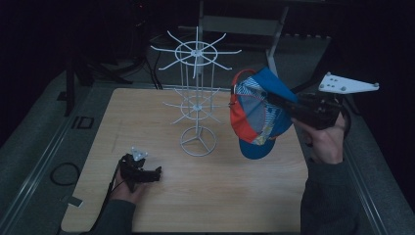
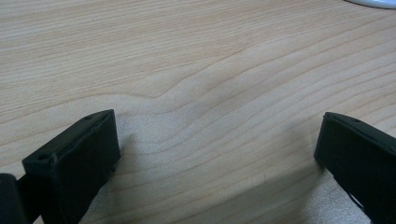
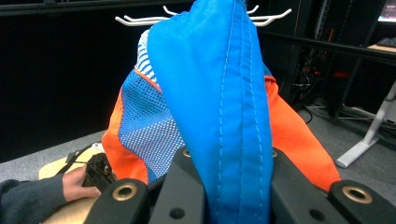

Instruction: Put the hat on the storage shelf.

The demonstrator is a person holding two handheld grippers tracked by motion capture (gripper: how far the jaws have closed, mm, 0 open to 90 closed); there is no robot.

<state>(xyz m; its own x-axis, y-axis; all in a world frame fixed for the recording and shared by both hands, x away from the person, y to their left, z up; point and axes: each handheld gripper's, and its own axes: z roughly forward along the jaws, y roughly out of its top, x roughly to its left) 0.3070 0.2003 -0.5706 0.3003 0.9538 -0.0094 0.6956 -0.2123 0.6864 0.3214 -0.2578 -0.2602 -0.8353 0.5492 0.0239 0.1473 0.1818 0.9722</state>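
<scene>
table (image 1: 161, 210): we are looking at a pale wood top, the biggest thing here — the left hand is resting near its front-left part, and the stand is sitting around the middle.
rack (image 1: 197, 93): we are seeing a white wire stand, upright on a ring base, with two tiers of spokes — the upper spoke tips are also showing behind the cap in the right gripper view (image 3: 140, 19).
cap (image 1: 259, 115): we are seeing it hanging in the air to the right of the rack, over the table's right part, brim pointing down; blue, orange and mesh panels (image 3: 219, 93).
cap handling: we are judging it light and soft — the crown is sagging, the mesh is floppy, and only the brim is looking stiff. Cloth is not slippery, not fragile. The stitched blue edge is looking like the safest place to pinch, since the seam is giving the pads something to bite on.
right gripper (image 1: 274, 100): we are seeing it clamped on the cap, with blue fabric squeezed between the jaws in the right gripper view (image 3: 224, 186); the hand is holding it up, level with the rack's lower tier.
left gripper (image 1: 155, 172): we are seeing it idle on the table, jaws standing wide apart with bare wood between them (image 2: 215, 158), gripping nothing.
</scene>
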